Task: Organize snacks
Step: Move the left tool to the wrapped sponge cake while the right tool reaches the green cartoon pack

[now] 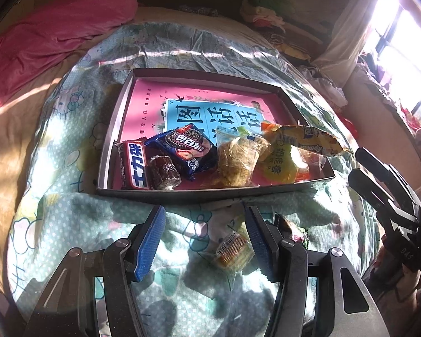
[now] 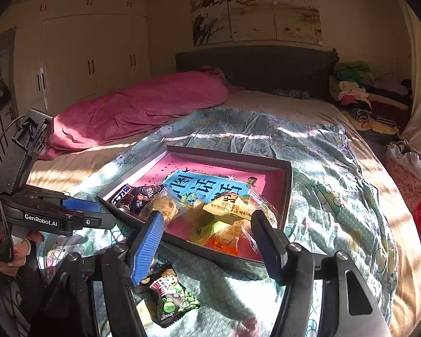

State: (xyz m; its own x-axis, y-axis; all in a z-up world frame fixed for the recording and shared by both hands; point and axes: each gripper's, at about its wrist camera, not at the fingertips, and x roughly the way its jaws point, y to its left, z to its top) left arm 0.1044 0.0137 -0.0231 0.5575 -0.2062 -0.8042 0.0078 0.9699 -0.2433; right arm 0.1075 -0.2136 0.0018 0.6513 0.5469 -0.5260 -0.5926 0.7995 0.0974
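Covering bed (image 2: pixel 308 106): patterned quilt (image 2: pixel 336 174) (sunlit)

Wrapped snacks (image 1: pixel 199 154) in shallow box (image 1: pixel 112 129)

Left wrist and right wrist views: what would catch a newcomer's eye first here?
The shallow box on the patterned quilt, its pink-and-blue book half buried under snack packets along the near edge. Outside it, a small clear-wrapped snack lies between the open left gripper fingers, and a green pea packet lies below the open right gripper. Behind, a pink blanket lies bunched.
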